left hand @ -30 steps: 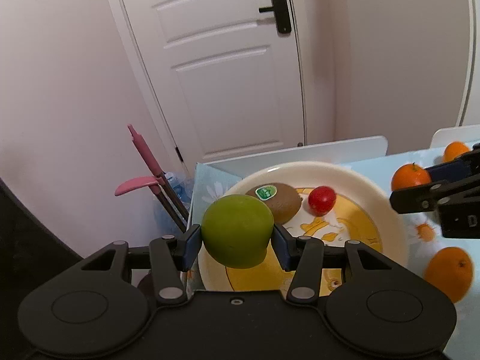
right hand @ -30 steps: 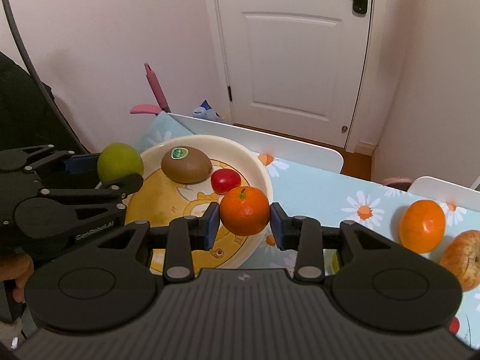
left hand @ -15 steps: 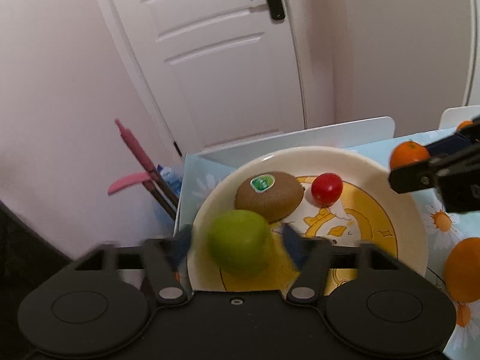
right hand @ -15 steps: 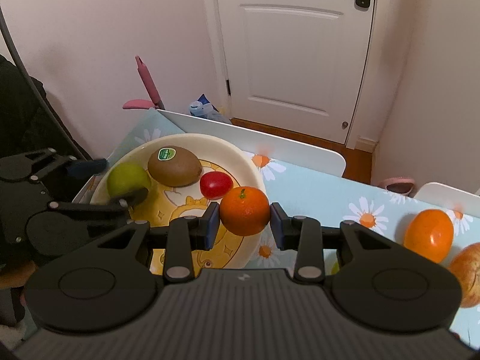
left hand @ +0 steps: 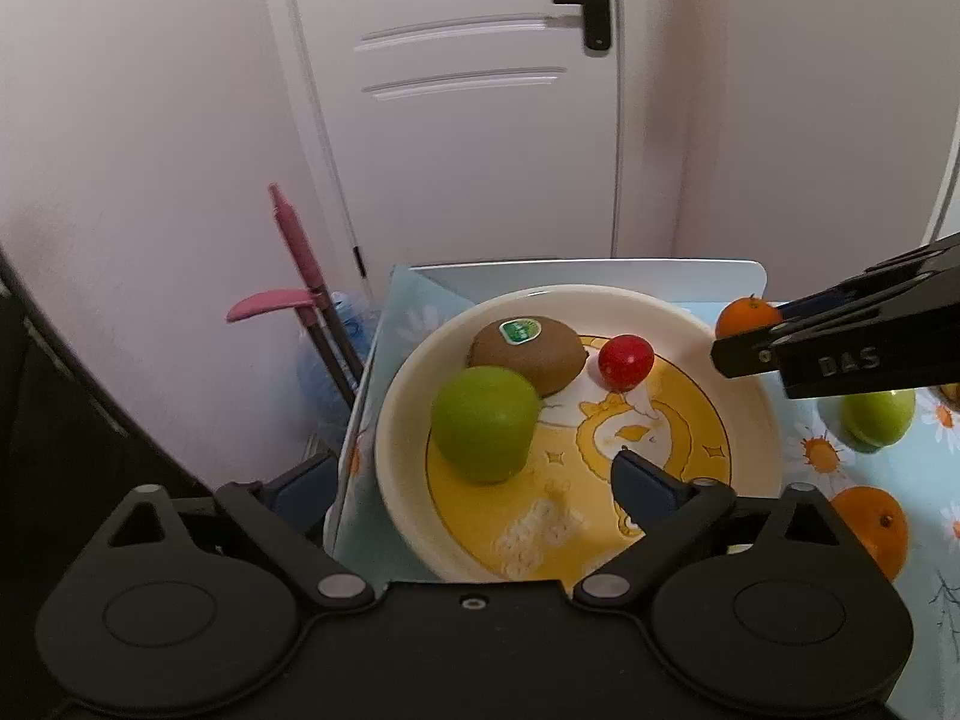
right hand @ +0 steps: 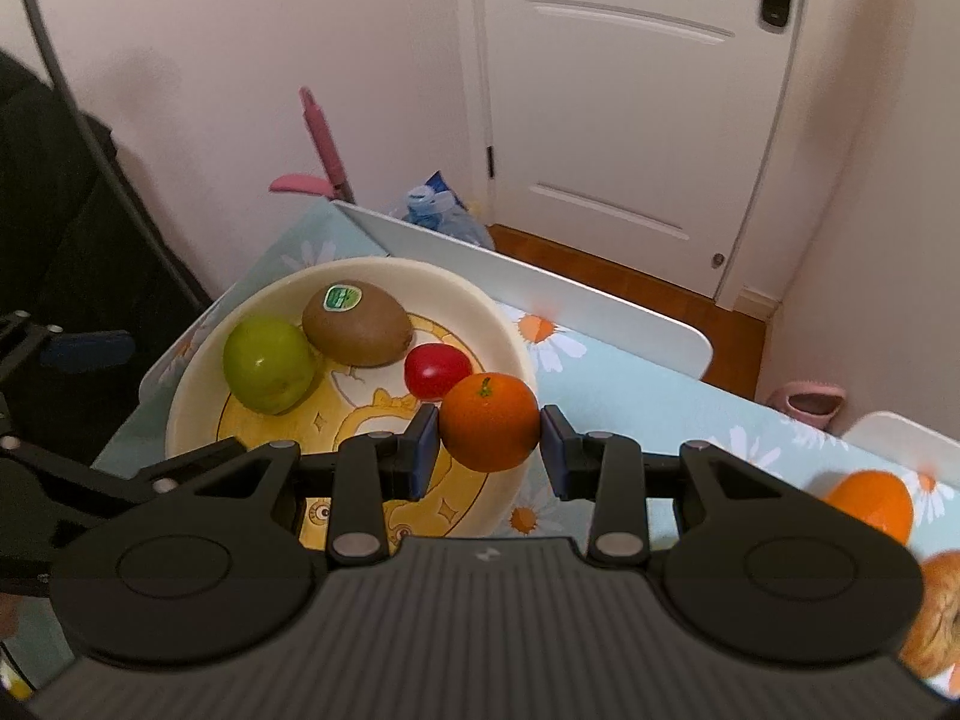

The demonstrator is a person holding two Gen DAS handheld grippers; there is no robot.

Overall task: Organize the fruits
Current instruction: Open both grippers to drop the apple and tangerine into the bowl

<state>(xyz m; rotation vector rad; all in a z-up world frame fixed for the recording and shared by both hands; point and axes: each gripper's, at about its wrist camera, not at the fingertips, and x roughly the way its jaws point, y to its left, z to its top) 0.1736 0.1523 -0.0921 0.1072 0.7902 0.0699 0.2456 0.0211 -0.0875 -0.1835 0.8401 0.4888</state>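
Plate [left hand: 753,396]: a green apple [left hand: 485,423] is seated at its left, touching a kiwi [left hand: 528,353]; a tomato [left hand: 626,362] is placed beside the kiwi. Left gripper [left hand: 474,480]: spread wide, nothing held. Right gripper [right hand: 489,441]: an orange [right hand: 489,420] is clamped over the plate's right rim.

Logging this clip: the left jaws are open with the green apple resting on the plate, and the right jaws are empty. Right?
Not quite. The right gripper is shut on an orange, as the right wrist view shows. The rest holds: the left gripper is open and the green apple rests on the plate.
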